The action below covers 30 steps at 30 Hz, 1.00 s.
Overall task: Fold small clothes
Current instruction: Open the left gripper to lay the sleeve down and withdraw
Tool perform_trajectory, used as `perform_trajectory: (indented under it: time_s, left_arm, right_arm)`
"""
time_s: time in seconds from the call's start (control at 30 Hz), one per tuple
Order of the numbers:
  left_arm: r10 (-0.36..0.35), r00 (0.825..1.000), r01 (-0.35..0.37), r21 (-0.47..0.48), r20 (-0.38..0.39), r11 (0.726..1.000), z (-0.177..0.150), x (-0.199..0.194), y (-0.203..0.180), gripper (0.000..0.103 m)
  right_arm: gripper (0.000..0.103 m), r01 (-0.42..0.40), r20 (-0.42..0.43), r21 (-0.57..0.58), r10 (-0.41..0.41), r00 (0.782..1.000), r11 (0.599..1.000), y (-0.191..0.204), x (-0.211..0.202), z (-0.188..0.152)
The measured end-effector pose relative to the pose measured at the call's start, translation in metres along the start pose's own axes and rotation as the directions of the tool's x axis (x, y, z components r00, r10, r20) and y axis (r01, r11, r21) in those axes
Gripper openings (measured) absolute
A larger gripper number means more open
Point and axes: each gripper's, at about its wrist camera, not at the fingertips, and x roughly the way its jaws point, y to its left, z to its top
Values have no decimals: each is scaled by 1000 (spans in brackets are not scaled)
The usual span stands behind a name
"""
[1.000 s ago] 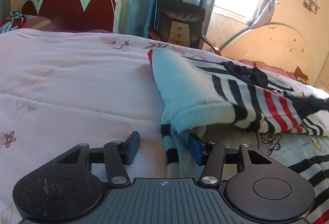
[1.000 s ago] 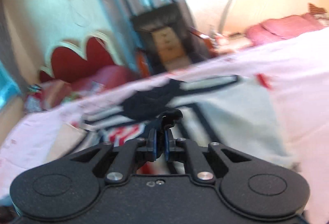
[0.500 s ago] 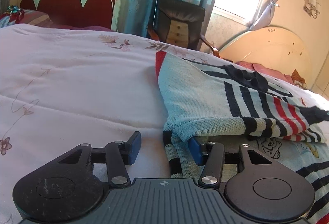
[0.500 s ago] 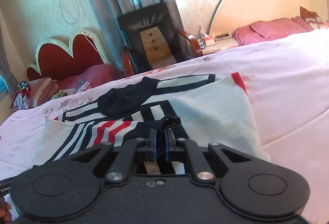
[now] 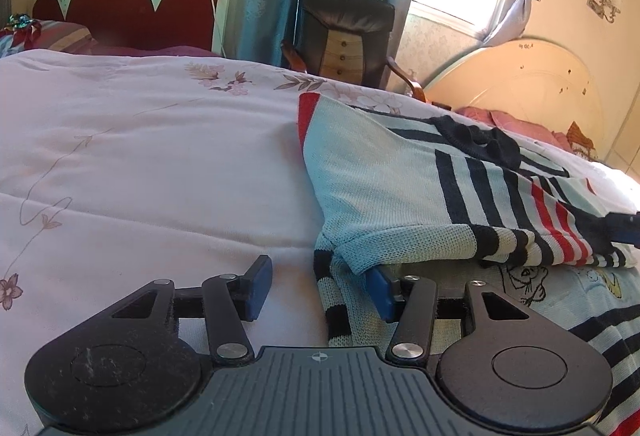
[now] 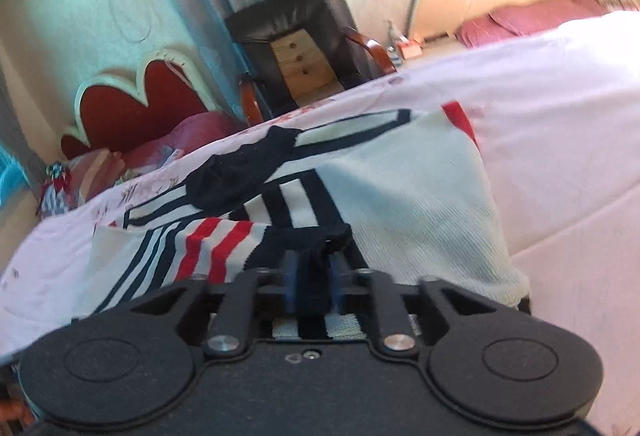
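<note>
A small pale-blue knit sweater point(image 5: 384, 171) with navy and red stripes lies on the pink bed quilt point(image 5: 140, 163), one part folded over itself. My left gripper point(image 5: 316, 288) is open, low on the quilt at the sweater's near left edge; its right pad point(image 5: 378, 288) sits under the folded flap, with a striped cuff point(image 5: 332, 300) between the pads. My right gripper point(image 6: 312, 286) is shut on the sweater's dark navy edge point(image 6: 308, 248) and holds it over the sweater body point(image 6: 400, 207). Its tip shows at the right edge of the left wrist view point(image 5: 624, 232).
A dark armchair point(image 5: 344, 31) stands beyond the bed by teal curtains. A red scalloped headboard point(image 5: 132, 7) is at the back left, a cream headboard point(image 5: 516, 83) with pink pillows at the back right. A white printed cloth point(image 5: 560, 288) lies under the sweater.
My right gripper has tilted and moved the held navy edge across the sweater. My left gripper has stayed open at the sweater's near edge, barely shifting.
</note>
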Motion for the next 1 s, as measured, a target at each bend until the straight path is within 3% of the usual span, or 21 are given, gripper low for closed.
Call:
perform_trajectory:
  time_s: [0.03,0.07,0.13,0.17,0.23,0.37,0.47,0.57,0.7,0.77,0.87,0.93,1.0]
  left_arm:
    - [3,1000,-3,5,-1,1000,0,0,-1,52]
    - [6,1000,-6,9,-2,1000,0,0,-2,52]
    - [11,1000,-11,10,-4,1000,0,0,-3,52]
    - [14,1000,-14,11,-6,1000,0,1,-3,52]
    - [22,1000,-22,14,-8,1000,1,1,-5,52]
    - [39,999,-38,47,-14,998,1,3,-11,52]
    - [34,999,-33,52,-17,998,1,2,-10,52]
    - [18,999,-16,68,-27,998,1,-13,-8,52]
    - [-34,995,31,38,96,999,11,-53,-9,52]
    - [-73,992,66,67,107,996,20,-46,-24,52]
    - [-125,990,120,94,57,988,21,-15,-45,52]
    - [-118,993,116,120,9,986,13,5,-55,52]
    - [-111,994,106,149,26,983,2,8,-60,52]
  right_arm:
    - [44,-2,0,35,2,1000,999,-4,3,0]
    - [42,-8,-8,56,8,1000,998,-7,7,0]
    - [25,-37,-46,68,40,998,997,-10,16,0]
    - [6,-38,-65,48,41,997,998,-8,21,-1]
    - [5,-3,-65,-43,0,998,999,2,24,-3]
    - [5,64,26,-123,-61,998,990,14,9,-5]
    - [7,76,-45,-168,-84,995,983,14,24,-8]
    - [18,86,-19,-156,-90,996,984,12,17,-6]
    - [16,61,46,-182,-53,997,981,17,-10,-3]
    - [16,46,57,-235,-34,998,971,28,-12,-3]
    - [16,13,24,-276,-7,1000,961,46,5,-5]
    - [15,-7,8,-323,10,1000,946,61,16,-9]
    - [13,9,-31,-383,-22,999,924,69,32,-17]
